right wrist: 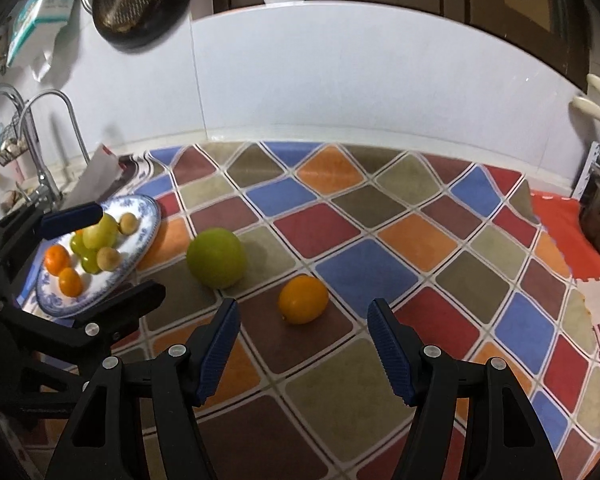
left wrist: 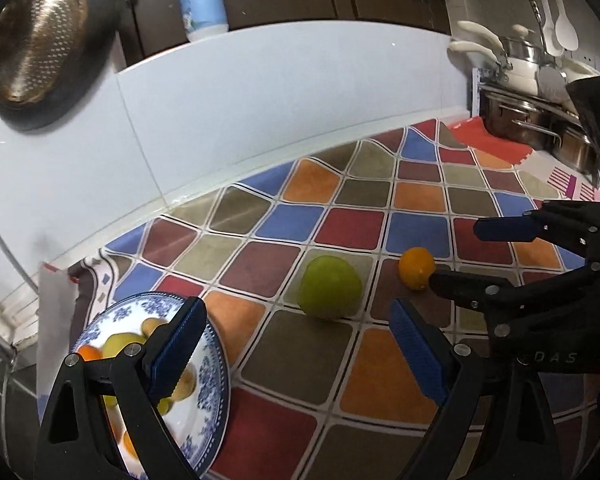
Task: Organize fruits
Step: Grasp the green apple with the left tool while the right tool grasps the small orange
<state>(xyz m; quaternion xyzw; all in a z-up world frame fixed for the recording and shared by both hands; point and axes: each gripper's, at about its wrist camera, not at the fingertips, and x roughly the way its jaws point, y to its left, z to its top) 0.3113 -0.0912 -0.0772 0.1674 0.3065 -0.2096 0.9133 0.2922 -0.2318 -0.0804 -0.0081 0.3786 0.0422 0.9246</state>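
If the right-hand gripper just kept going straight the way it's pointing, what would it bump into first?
Most likely the orange fruit, lying on the checkered cloth just ahead of the open right gripper and roughly centred between its fingers. Depth is hard to judge; it might meet the cloth just short of it.

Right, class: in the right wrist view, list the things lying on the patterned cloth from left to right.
Blue-and-white plate of fruit → large green fruit → orange citrus fruit.
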